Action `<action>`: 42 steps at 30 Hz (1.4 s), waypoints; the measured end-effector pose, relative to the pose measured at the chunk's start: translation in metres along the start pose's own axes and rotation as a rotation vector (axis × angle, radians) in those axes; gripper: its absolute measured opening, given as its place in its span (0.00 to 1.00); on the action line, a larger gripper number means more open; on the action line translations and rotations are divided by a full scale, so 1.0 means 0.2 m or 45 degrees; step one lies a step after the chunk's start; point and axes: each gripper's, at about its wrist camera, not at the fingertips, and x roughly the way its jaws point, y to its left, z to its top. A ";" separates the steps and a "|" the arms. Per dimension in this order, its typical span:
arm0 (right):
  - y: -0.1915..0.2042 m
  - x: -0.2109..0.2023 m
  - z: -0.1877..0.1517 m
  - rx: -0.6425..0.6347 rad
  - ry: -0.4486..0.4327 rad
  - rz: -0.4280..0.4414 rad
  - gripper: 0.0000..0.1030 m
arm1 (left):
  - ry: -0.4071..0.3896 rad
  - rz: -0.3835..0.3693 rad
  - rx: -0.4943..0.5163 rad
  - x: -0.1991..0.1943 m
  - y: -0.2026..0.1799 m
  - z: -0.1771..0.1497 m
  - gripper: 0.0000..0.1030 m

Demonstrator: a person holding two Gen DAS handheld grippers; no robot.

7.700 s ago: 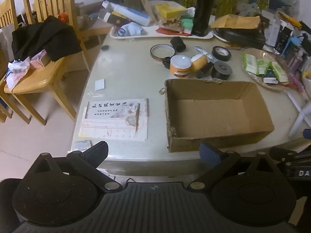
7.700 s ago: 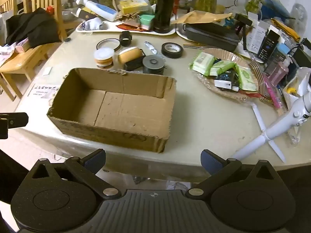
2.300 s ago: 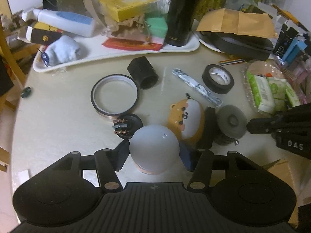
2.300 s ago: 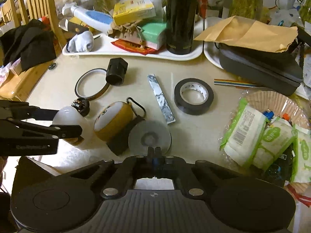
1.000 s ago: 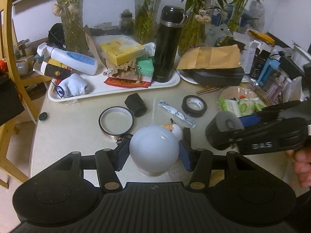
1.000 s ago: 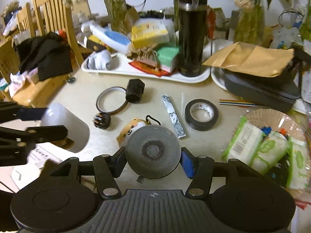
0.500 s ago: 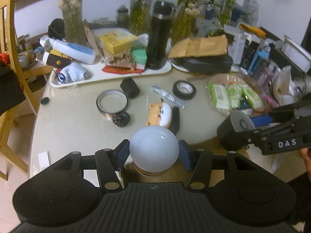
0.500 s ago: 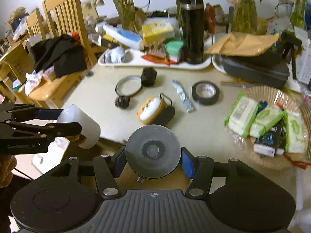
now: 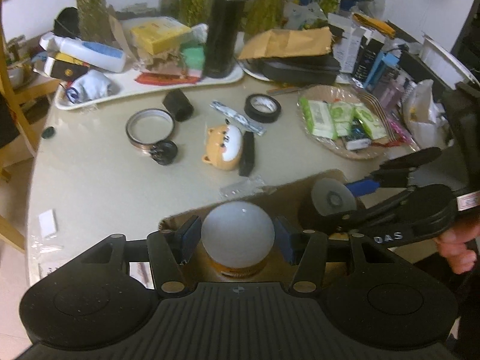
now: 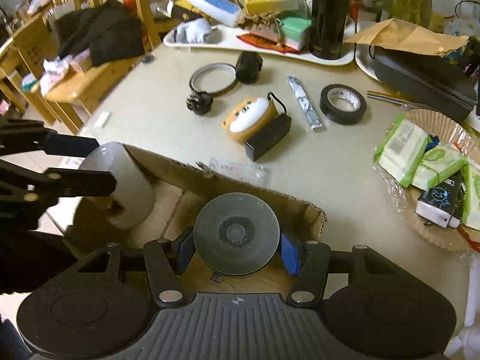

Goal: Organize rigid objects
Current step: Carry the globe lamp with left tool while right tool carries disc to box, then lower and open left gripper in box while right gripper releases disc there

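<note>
- Low in the left wrist frame, the white-domed jar (image 9: 238, 234) is gripped across its smooth sides by the left gripper (image 9: 237, 235), jaws just tightened; it is judged slippery.
- Low centre in the right wrist view, the grey disc-topped cylinder (image 10: 236, 234) is clamped by the right gripper (image 10: 237, 247) over the cardboard box (image 10: 240, 186); it is judged stiff.
- Farther up, the black tape roll (image 10: 343, 104) awaits an outer-rim hold.

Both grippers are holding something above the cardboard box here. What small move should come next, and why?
Probably lower both a little further, then release. The left gripper clamps the white-domed jar and the right gripper the grey disc-topped object, both past the cardboard box rim but apparently above its floor.
</note>
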 end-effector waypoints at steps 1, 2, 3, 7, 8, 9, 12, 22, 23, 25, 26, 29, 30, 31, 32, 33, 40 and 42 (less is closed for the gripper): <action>0.00 0.01 0.00 -0.003 0.008 -0.007 0.59 | -0.002 0.008 0.009 0.00 -0.01 0.00 0.30; 0.00 0.02 0.00 -0.002 0.012 -0.010 0.59 | 0.005 0.015 0.023 0.01 -0.02 0.00 0.28; 0.00 0.03 0.00 -0.006 0.015 -0.015 0.59 | 0.010 0.022 0.026 0.03 -0.02 0.00 0.28; 0.00 0.07 0.00 -0.024 0.040 -0.045 0.59 | 0.048 0.075 0.026 0.08 -0.01 -0.02 0.28; 0.01 0.08 0.00 -0.031 0.047 -0.049 0.59 | 0.055 0.083 0.028 0.09 0.00 -0.02 0.28; 0.01 0.09 -0.01 -0.042 0.050 -0.050 0.59 | 0.054 0.086 0.028 0.09 0.00 -0.02 0.28; 0.03 0.10 -0.01 -0.058 0.053 -0.057 0.59 | 0.030 0.100 0.027 0.06 0.00 -0.02 0.28; 0.06 0.07 0.02 -0.120 -0.001 -0.108 0.80 | -0.031 0.217 0.071 0.04 -0.02 0.00 0.68; 0.07 0.06 0.02 -0.119 -0.009 -0.095 0.83 | -0.039 0.224 0.070 0.04 -0.02 0.00 0.69; 0.08 0.04 0.03 -0.126 -0.021 -0.071 0.87 | -0.057 0.236 0.056 0.03 -0.01 0.01 0.70; 0.09 0.04 0.04 -0.134 -0.031 -0.062 0.89 | -0.064 0.239 0.047 0.03 -0.01 0.01 0.71; 0.12 0.02 0.04 -0.157 -0.058 -0.051 0.94 | -0.085 0.245 0.015 0.03 0.01 0.02 0.71; 0.12 0.01 0.04 -0.161 -0.065 -0.051 0.95 | -0.094 0.249 0.004 0.02 0.01 0.02 0.71; 0.12 0.01 0.05 -0.161 -0.074 -0.054 0.95 | -0.102 0.254 -0.003 0.02 0.02 0.02 0.71; 0.12 0.00 0.05 -0.157 -0.080 -0.057 0.96 | -0.111 0.258 -0.009 0.02 0.02 0.02 0.72; 0.12 0.00 0.05 -0.152 -0.085 -0.059 0.96 | -0.121 0.262 -0.015 0.02 0.03 0.02 0.72; 0.06 -0.04 0.09 -0.078 -0.171 -0.054 0.96 | -0.160 0.278 -0.074 0.01 0.06 0.02 0.76; 0.04 -0.05 0.09 -0.059 -0.190 -0.070 0.97 | -0.173 0.282 -0.086 0.00 0.07 0.03 0.83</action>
